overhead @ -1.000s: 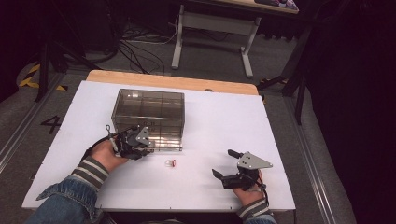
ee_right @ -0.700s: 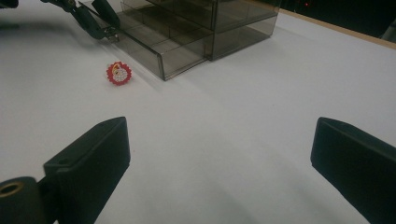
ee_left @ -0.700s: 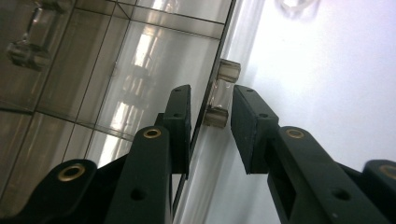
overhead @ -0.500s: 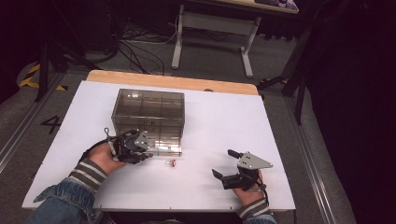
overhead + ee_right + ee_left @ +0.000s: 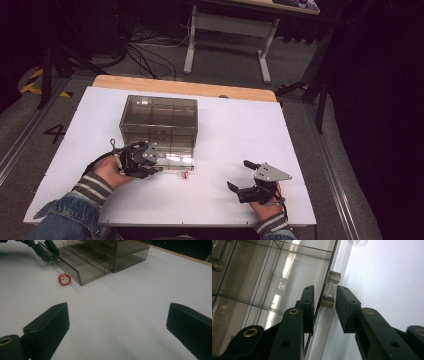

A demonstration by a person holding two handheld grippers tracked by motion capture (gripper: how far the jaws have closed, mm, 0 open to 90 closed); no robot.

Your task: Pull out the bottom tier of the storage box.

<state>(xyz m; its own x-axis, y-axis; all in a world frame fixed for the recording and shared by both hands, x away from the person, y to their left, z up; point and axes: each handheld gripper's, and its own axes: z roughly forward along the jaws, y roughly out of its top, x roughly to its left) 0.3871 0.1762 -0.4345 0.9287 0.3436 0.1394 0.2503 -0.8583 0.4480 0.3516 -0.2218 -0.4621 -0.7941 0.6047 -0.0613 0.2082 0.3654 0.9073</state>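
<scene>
Your left gripper (image 5: 161,167) has slid back toward you over the last second, and the bottom drawer (image 5: 82,268) of the smoky plastic organizer (image 5: 159,120) has come out with it, so the drawer now stands well out over the counter (image 5: 240,130). In the left gripper view, its jaws straddle the drawer's clear handle (image 5: 331,291), narrowly parted with a slim gap showing on either side, so you are hooking it rather than pinching hard. The small red-and-white charm (image 5: 64,279) lies on the counter just beside the drawer's front corner. Your right gripper (image 5: 239,176) has stayed put near the front edge, jaws spread wide and empty. With compartments exposed, the charm probably goes inside next.
</scene>
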